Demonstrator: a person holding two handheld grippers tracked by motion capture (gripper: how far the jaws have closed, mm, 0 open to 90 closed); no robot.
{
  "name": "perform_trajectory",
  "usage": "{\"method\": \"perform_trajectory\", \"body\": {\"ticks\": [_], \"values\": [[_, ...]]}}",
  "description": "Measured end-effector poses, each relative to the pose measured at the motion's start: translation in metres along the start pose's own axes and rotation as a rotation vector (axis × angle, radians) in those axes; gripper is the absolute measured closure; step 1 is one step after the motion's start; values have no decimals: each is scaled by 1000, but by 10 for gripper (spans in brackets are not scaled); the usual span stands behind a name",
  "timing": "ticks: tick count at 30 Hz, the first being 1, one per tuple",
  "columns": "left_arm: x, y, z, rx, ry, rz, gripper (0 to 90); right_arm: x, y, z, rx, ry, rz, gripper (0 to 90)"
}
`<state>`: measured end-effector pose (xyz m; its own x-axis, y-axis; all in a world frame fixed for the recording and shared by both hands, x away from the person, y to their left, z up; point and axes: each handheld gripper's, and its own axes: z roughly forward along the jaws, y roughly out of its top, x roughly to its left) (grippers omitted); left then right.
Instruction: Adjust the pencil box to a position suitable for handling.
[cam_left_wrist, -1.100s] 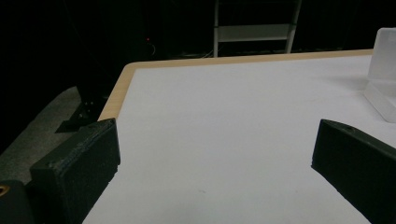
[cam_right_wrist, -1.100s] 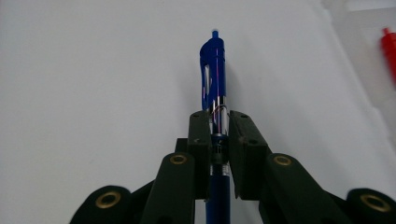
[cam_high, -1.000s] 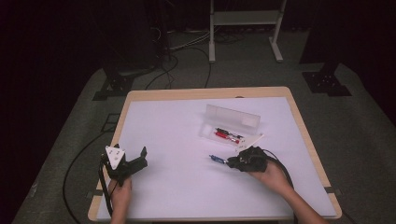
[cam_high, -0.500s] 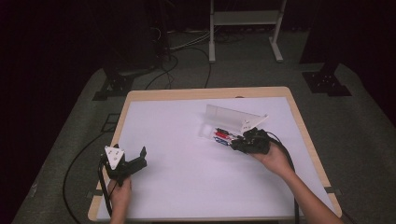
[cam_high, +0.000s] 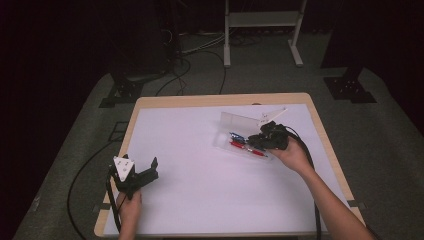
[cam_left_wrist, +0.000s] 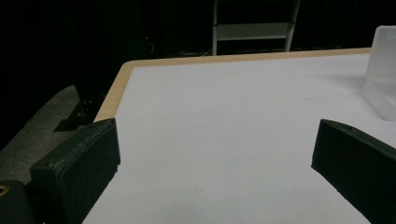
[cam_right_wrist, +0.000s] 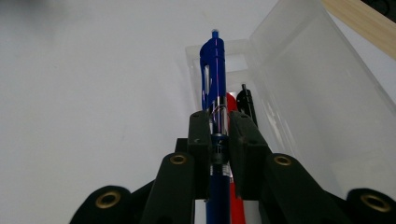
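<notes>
We have carried the blue pen (cam_right_wrist: 212, 84), clamped in our right gripper (cam_right_wrist: 218, 133), from the table to over the clear case (cam_high: 235, 125), likely to drop it in, while our left gripper (cam_high: 142, 172) rests wide apart.

A white sheet (cam_left_wrist: 233, 116) is covering the wooden table (cam_left_wrist: 111, 95), spreading out ahead of the fingers (cam_left_wrist: 79, 168) of the left gripper (cam_left_wrist: 215, 140). Farther beyond those fingers, black cables (cam_high: 185, 65) are trailing across the grey floor (cam_high: 390, 115), and a white metal frame (cam_left_wrist: 252, 30) is standing.
</notes>
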<state>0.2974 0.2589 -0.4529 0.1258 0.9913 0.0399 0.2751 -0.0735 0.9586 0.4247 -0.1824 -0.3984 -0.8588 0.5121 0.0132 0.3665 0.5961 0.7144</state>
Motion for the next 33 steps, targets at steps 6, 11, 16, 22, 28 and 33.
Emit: {"method": "perform_trajectory", "body": {"ticks": [6, 11, 16, 22, 28, 33], "values": [[1, -1, -1, 4, 7, -5, 3, -7, 4, 9, 16, 1, -20, 787], [3, -3, -3, 9, 13, -3, 4, -12, 2, 18, 48, -5, -16, 788], [4, -3, -4, 8, 19, -5, 3, -20, -4, 28, 77, -4, 0, 788], [5, -3, -5, 7, 17, -8, 3, -25, -10, 39, 105, 0, 7, 787], [7, -3, -9, -2, 15, -5, 3, -29, -13, 46, 111, -19, 14, 719], [9, -3, -7, -3, 12, -15, 4, -29, -12, 41, 91, -18, 15, 707]]}}
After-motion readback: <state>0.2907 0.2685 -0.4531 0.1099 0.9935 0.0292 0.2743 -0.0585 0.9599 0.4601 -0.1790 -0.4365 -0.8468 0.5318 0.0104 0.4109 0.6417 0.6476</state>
